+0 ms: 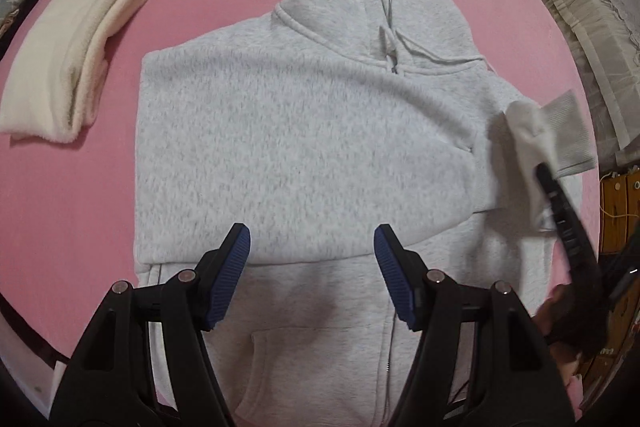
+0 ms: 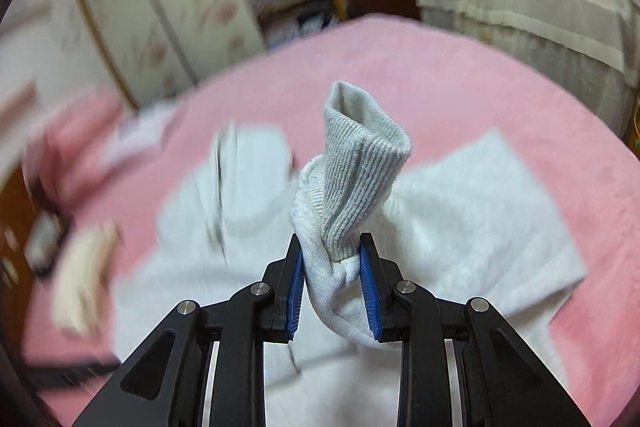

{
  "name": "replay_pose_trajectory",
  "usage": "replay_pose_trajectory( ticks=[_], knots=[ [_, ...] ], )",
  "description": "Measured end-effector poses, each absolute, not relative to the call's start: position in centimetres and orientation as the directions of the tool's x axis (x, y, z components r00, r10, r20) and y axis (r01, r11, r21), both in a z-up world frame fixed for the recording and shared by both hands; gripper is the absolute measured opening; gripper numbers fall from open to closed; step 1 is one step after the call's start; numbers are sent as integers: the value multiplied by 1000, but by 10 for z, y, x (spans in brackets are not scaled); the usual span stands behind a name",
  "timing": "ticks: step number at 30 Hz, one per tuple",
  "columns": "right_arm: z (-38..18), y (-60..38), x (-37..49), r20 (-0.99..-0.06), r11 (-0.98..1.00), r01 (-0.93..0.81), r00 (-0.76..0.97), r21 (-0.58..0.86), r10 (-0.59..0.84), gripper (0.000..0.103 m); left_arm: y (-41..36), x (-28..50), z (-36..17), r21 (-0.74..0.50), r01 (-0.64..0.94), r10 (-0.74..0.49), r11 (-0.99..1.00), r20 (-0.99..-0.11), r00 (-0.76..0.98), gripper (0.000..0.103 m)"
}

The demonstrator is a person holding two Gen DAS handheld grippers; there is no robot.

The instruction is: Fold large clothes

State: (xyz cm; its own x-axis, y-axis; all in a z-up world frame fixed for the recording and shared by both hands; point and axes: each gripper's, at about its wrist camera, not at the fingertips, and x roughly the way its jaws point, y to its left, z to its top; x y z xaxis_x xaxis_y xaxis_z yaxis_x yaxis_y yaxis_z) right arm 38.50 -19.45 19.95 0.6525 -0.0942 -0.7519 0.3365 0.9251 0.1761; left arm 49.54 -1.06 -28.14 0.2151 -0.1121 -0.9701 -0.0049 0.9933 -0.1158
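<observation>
over the pink bed (image 1: 100, 207), my left fingers (image 1: 312, 277) spread wide above the grey hoodie (image 1: 280, 131), empty; right fingers (image 2: 331, 291) pinching its sleeve cuff (image 2: 356, 179).

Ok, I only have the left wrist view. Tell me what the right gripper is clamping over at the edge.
Observer: The right gripper is shut on the sleeve cuff, ribbed end sticking up past the pads.
Operator: Say whether the cuff is pinched flat.
Observer: No, it is bunched, its mouth open at the top.
Operator: Report what lies beyond it.
Observer: A wooden cabinet with pale floral doors stands past the pink bed.
</observation>
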Motion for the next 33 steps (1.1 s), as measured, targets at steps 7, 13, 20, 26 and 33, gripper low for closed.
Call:
replay_pose_trajectory(
  ticks=[7, 13, 20, 26, 33],
  knots=[
    [181, -157, 420, -839, 954, 280, 540, 105, -66, 38, -33, 503, -288, -128, 110, -148, 986, -969, 200, 62],
    [207, -144, 386, -790, 970, 187, 613, 156, 9, 57, -74, 513, -282, -228, 229, -270, 946, -947, 173, 75],
    [213, -143, 288, -814, 960, 238, 580, 150, -16, 68, -133, 527, -306, -365, 238, -396, 900, -914, 93, 75],
    [172, -215, 218, -876, 902, 398, 481, 169, -48, 68, -187, 537, -319, -324, 203, -354, 924, -926, 133, 75],
    [139, -295, 181, -923, 860, 480, 383, 172, -30, 69, -221, 557, -308, -317, 93, -331, 944, -900, 283, 9]
  ],
)
